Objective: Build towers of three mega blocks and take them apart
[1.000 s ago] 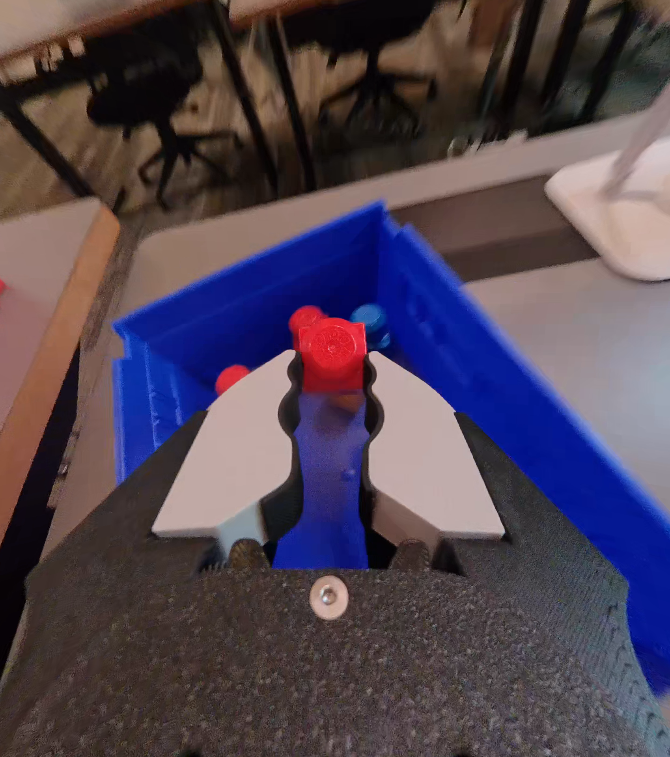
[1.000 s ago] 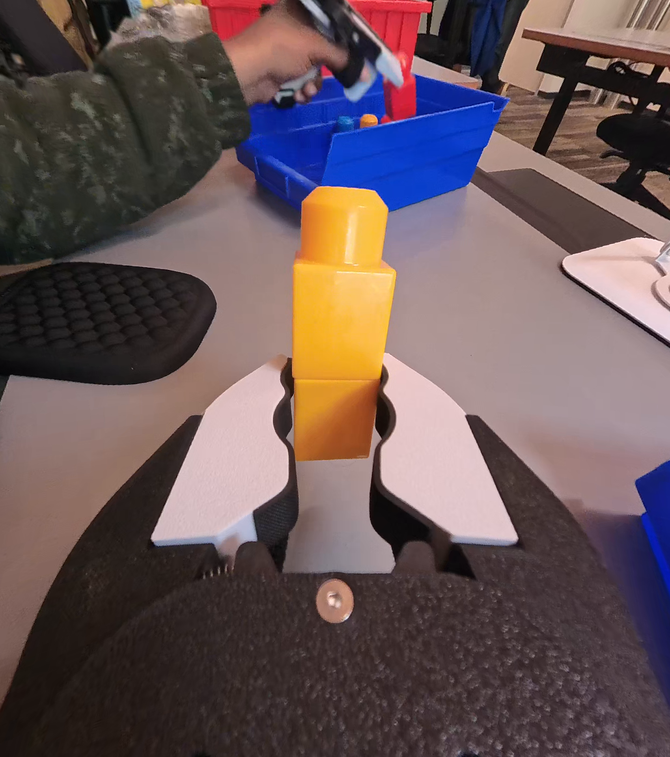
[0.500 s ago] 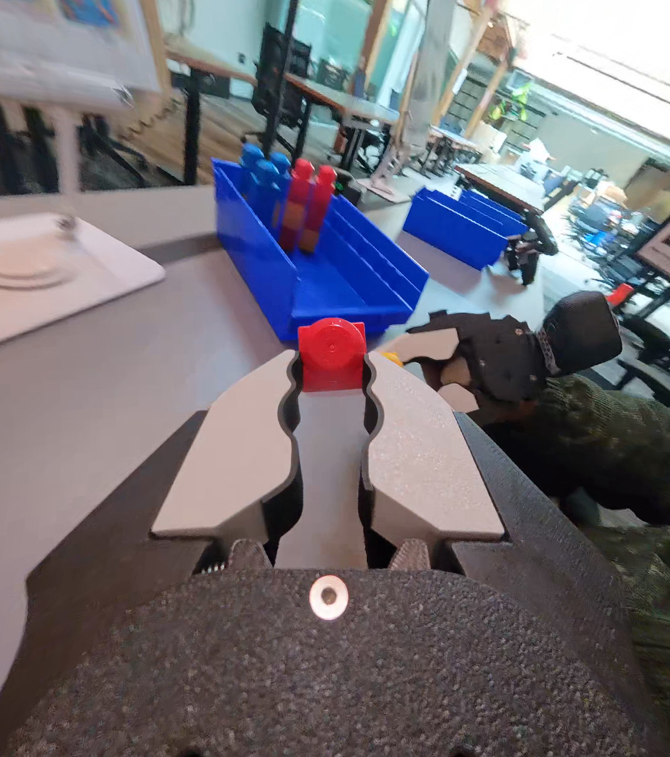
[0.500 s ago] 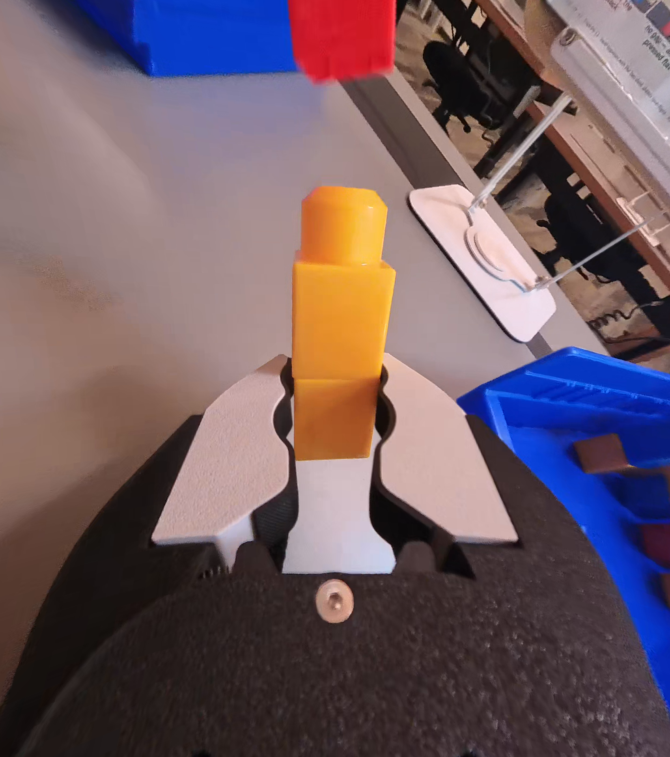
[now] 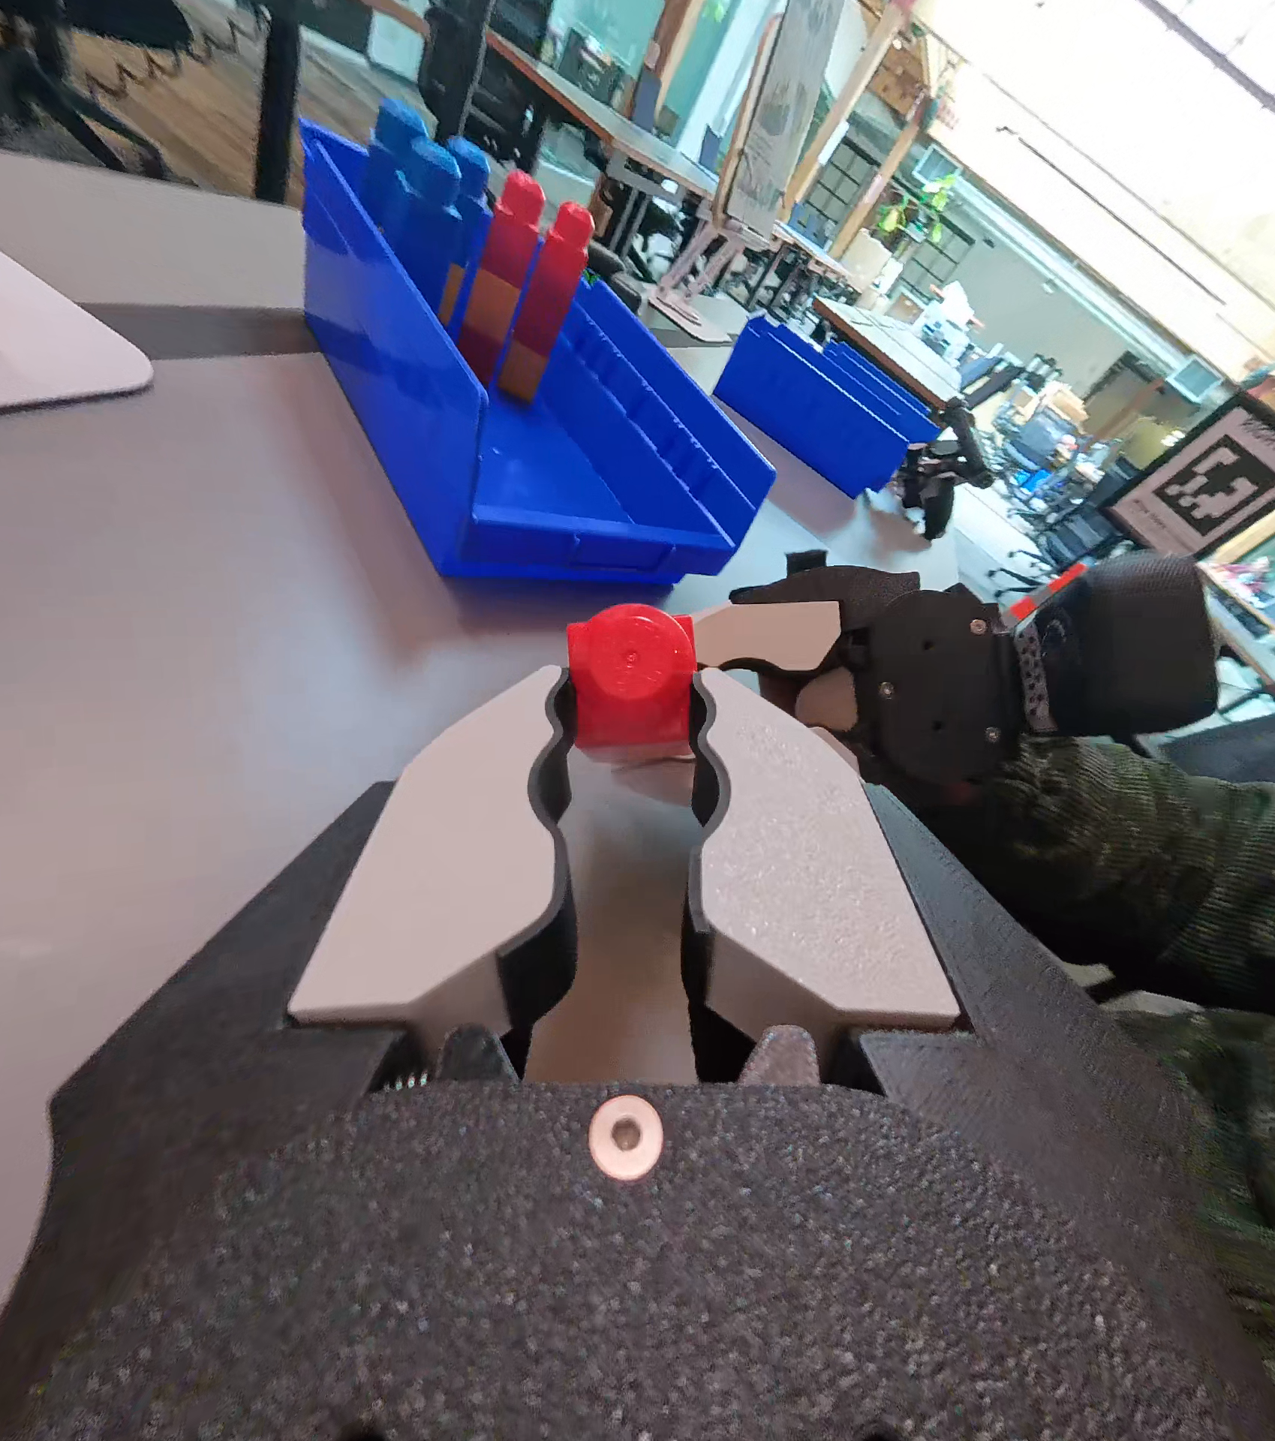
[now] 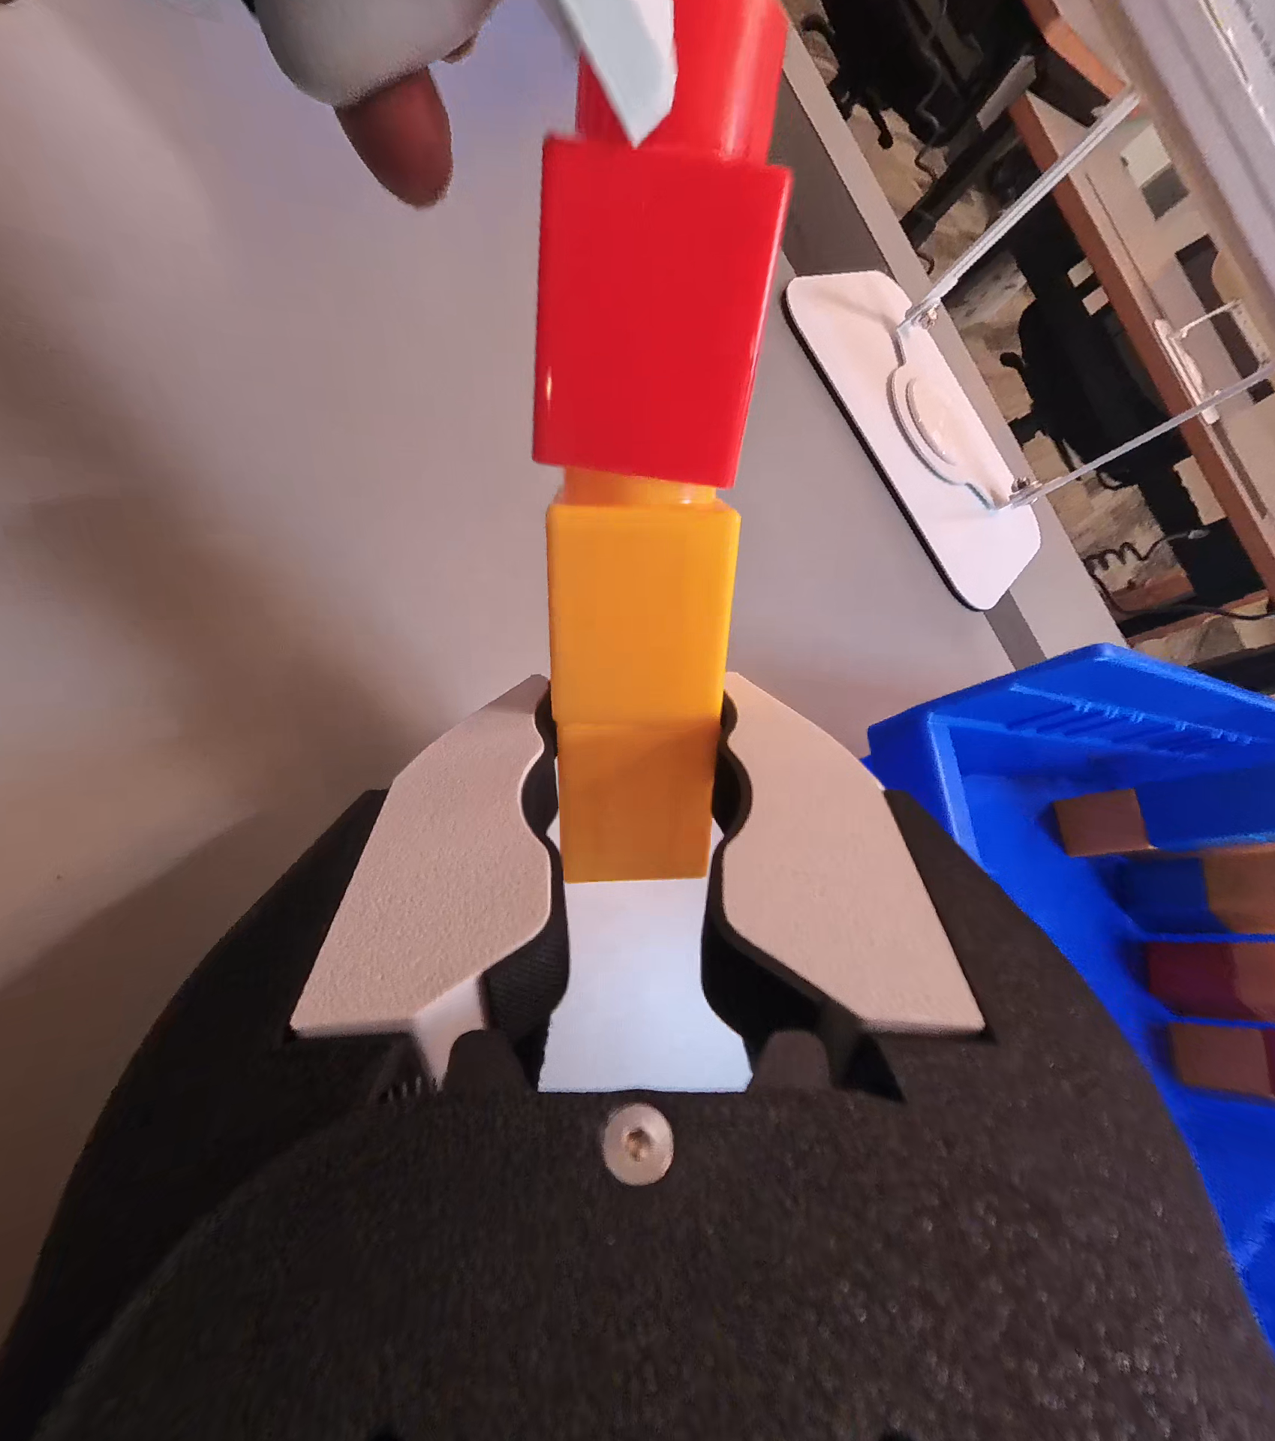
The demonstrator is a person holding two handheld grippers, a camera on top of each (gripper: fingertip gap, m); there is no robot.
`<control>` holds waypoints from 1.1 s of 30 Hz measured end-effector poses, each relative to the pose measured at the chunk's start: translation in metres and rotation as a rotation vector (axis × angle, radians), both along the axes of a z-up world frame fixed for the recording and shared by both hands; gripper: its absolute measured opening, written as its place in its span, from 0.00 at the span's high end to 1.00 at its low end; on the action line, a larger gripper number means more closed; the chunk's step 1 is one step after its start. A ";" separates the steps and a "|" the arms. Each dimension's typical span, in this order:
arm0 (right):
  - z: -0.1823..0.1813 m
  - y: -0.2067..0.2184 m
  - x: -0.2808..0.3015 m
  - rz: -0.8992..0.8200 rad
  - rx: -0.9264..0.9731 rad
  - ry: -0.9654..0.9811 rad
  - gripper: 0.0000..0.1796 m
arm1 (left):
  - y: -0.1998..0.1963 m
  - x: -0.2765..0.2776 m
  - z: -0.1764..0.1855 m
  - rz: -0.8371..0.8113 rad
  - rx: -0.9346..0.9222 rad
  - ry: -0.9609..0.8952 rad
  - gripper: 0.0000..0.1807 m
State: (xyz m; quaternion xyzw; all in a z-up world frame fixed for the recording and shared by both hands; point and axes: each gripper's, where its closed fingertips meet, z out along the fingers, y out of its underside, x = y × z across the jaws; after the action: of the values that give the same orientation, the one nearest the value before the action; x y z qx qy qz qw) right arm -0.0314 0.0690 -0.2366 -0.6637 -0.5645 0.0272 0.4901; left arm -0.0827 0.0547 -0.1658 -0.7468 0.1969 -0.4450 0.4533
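Note:
My left gripper [image 5: 630, 702] is shut on a red block [image 5: 630, 674], seen stud-end on. In the right wrist view the same red block [image 6: 657, 312] sits over the stud of a two-block orange stack [image 6: 642, 686], slightly tilted, with a strip of orange stud showing between them. My right gripper [image 6: 635, 717] is shut on the lower orange block of that stack. A left gripper finger [image 6: 618, 54] crosses the red block's top. The right gripper [image 5: 790, 647] also shows just behind the red block in the left wrist view.
A blue bin [image 5: 400, 374] holds several finished towers [image 5: 509, 273] at its far end; it shows beside my right gripper too [image 6: 1086, 741]. Another blue bin [image 5: 813, 405] lies farther off. A white stand base [image 6: 922, 421] sits on the grey table [image 5: 150, 585]. A camouflage sleeve [image 5: 1164, 897] lies at right. About 9 cm separates my left fingertips from my right.
The left gripper carried the red block from the far bin across the table and brought it down onto the orange stack. The right gripper tilted the stack and kept its hold.

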 end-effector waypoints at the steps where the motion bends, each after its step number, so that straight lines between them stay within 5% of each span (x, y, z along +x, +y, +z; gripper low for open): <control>1: 0.001 0.000 0.000 -0.012 -0.022 0.017 0.80 | 0.000 0.001 0.001 0.015 0.017 -0.003 0.85; 18: 0.005 -0.002 -0.002 -0.023 -0.044 0.065 0.80 | -0.005 0.012 0.011 0.043 0.120 -0.039 0.85; 20: 0.010 -0.011 -0.011 0.030 -0.139 0.163 0.80 | -0.009 0.013 0.025 0.023 0.208 -0.070 0.83; 24: 0.033 -0.035 -0.024 0.221 -0.304 0.377 0.80 | -0.028 0.019 0.044 -0.124 0.358 -0.127 0.65; 28: 0.042 -0.065 -0.034 0.418 -0.417 0.453 0.80 | -0.046 0.026 0.035 -0.289 0.413 -0.133 0.65; 33: 0.033 -0.075 -0.038 0.454 -0.444 0.405 0.80 | -0.057 0.031 0.027 -0.363 0.444 -0.084 0.77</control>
State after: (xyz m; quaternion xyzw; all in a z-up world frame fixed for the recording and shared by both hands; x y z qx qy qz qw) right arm -0.0698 -0.0055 -0.2033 -0.5929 -0.5692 0.3875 0.4175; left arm -0.0522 -0.0027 -0.1389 -0.5626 0.4011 -0.4955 0.5264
